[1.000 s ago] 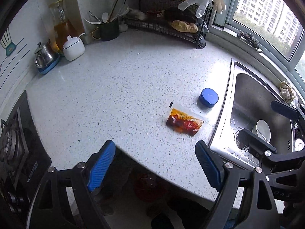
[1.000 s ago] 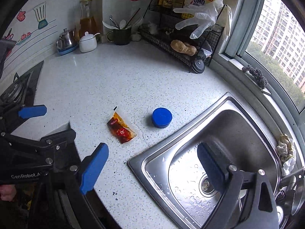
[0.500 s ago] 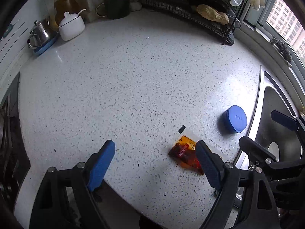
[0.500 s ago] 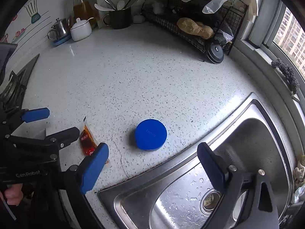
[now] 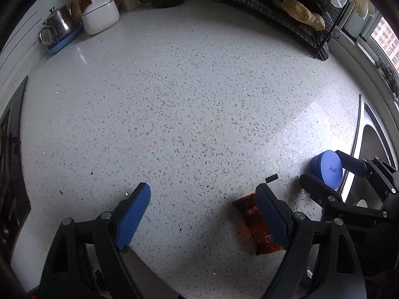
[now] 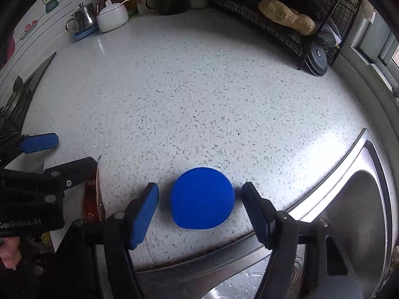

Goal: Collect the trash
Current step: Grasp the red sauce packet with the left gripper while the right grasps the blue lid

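Observation:
A round blue lid (image 6: 202, 198) lies flat on the speckled counter (image 6: 187, 99) beside the sink. My right gripper (image 6: 199, 188) straddles it, jaws closing, with a thin gap left between each pad and the lid's rim. A red sauce packet (image 5: 251, 221) lies on the counter near the front edge. My left gripper (image 5: 202, 188) hovers wide open just over the counter, and its right finger (image 5: 271, 216) covers part of the packet. Most of the packet lies at that finger, not in the middle of the gap. The lid (image 5: 329, 172) also shows between the right gripper's fingers in the left wrist view.
A steel sink (image 6: 331, 189) borders the lid on the right. At the back stand a wire rack (image 6: 281, 32), a dark mug of utensils (image 6: 172, 0), a white lidded pot (image 6: 112, 16) and a small kettle (image 6: 83, 20). A stove (image 5: 10, 164) sits at the left.
Both grippers came down and forward toward the counter. The right one moved over the blue lid and its jaws narrowed around it. The left one arrived over the sauce packet, still wide.

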The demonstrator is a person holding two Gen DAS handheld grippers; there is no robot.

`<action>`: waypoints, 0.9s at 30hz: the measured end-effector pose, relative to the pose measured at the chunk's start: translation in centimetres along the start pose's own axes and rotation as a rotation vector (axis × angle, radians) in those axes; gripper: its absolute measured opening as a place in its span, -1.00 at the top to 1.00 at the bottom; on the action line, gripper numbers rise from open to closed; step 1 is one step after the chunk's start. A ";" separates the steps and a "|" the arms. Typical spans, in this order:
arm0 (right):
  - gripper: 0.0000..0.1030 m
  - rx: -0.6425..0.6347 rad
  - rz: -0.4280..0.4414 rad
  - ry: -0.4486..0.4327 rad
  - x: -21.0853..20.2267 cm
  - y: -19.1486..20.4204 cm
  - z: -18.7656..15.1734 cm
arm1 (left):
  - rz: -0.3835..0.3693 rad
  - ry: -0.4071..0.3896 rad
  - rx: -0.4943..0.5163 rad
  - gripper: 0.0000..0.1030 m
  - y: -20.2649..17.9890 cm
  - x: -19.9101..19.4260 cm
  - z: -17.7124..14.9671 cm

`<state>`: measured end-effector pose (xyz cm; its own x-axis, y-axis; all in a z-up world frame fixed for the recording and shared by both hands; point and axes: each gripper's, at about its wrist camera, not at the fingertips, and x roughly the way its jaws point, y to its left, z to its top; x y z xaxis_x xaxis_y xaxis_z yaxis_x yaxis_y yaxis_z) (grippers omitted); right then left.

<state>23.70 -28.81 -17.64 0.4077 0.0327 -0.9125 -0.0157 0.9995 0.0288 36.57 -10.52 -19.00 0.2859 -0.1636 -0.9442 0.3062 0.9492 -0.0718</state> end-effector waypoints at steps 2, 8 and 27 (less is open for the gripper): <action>0.16 -0.005 -0.003 -0.012 -0.2 -0.1 0.1 | 0.000 -0.002 0.002 -0.64 -0.3 -0.1 0.1; 0.17 0.018 0.004 -0.024 -2.2 -0.9 -1.1 | -0.007 -0.020 0.023 -0.64 -1.1 -1.7 -0.1; 0.16 0.094 -0.057 -0.027 -5.0 -3.2 -5.1 | -0.064 0.022 0.046 -0.64 -3.9 -0.7 -2.4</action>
<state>17.06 -32.20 -15.23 0.4297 -0.0254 -0.9026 0.0932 0.9955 0.0164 33.02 -13.50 -18.87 0.2442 -0.2175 -0.9450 0.3653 0.9233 -0.1182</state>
